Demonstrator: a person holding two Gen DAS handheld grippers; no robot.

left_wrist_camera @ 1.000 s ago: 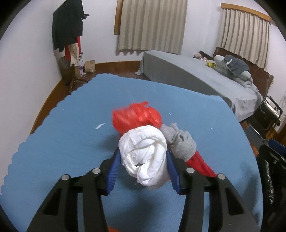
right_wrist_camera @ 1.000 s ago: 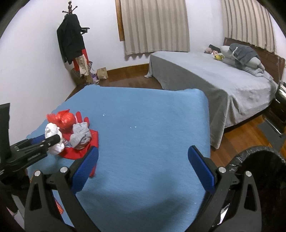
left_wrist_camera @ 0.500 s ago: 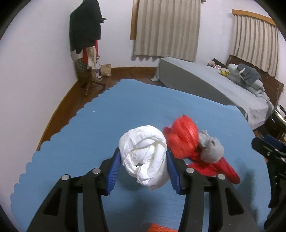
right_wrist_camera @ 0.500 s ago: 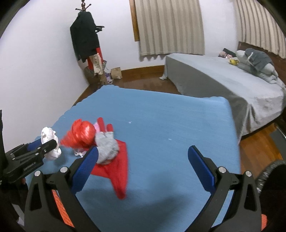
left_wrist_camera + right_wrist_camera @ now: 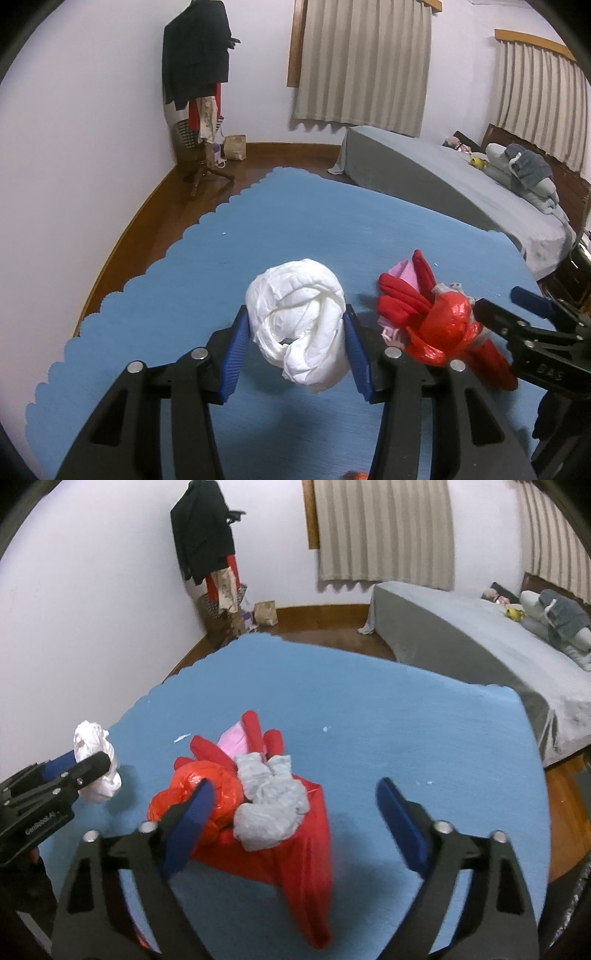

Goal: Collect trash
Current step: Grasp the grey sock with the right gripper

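Observation:
My left gripper (image 5: 295,343) is shut on a crumpled white paper wad (image 5: 301,325) and holds it above the blue cloth; the wad also shows at the left of the right wrist view (image 5: 96,766). My right gripper (image 5: 295,821) is open, its jaws wide apart, just in front of a pile of trash: a crumpled red plastic bag (image 5: 192,794), a grey wad (image 5: 271,808), red cloth (image 5: 299,864) and a pink scrap (image 5: 232,744). The left blue finger overlaps the red bag. The pile lies right of my left gripper (image 5: 439,325).
The blue cloth-covered table (image 5: 388,716) has a scalloped left edge (image 5: 173,254). A grey bed (image 5: 461,642) stands at the right. A coat rack with clothes (image 5: 197,92) and a paper bag (image 5: 235,147) stand by the far wall. A black bin rim (image 5: 576,904) is at lower right.
My right gripper has moved left and closer to the trash pile, which now sits between its open jaws. My left gripper still holds the white wad and has shifted left of the pile.

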